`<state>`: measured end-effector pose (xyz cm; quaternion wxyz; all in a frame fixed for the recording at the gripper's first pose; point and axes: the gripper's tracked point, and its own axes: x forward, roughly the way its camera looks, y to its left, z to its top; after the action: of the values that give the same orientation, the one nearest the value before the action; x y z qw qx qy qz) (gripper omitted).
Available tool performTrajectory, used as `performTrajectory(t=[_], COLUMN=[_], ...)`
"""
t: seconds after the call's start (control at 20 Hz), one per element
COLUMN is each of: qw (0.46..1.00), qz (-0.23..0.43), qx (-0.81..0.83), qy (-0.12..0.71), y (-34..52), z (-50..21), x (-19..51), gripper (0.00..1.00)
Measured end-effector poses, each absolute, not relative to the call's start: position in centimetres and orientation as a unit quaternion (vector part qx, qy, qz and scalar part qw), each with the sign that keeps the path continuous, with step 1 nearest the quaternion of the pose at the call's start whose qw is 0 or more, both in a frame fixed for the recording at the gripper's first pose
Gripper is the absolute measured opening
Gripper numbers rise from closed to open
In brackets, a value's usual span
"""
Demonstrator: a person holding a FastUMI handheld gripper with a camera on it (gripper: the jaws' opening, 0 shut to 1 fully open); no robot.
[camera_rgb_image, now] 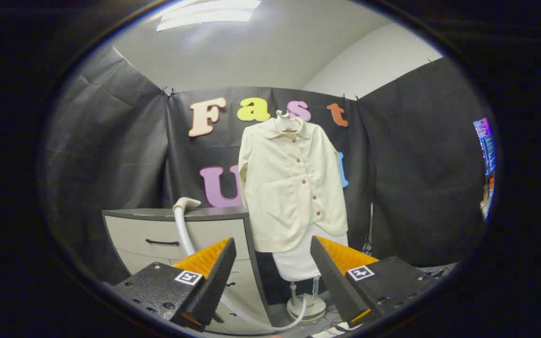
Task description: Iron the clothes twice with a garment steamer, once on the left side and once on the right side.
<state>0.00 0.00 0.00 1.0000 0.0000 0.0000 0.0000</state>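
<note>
A grey drawer cabinet (176,237) stands at the left. The garment steamer (185,204) head rests at its top's right edge, with its pale hose (183,237) curving down to a round base (305,307). Right of it, beyond the fingers, hangs a cream buttoned shirt (291,180), its hem uneven. The gripper (273,274) is spread wide, holding nothing.

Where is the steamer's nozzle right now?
In the gripper view, the steamer head rests on top of the grey cabinet, left of the hanging cream shirt. It lies beyond the open gripper, whose fingers hold nothing.
</note>
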Motion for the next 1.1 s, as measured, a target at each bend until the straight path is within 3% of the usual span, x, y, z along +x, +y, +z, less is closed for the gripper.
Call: performTrajectory(t=[0.95,1.1], qw=[1.0,1.0], qz=[0.012,0.006], qx=[-0.018,-0.009], qy=[-0.008,0.02], y=[4.1,5.1], z=[2.4,2.9], x=[4.1,6.6], gripper=[0.96,0.96])
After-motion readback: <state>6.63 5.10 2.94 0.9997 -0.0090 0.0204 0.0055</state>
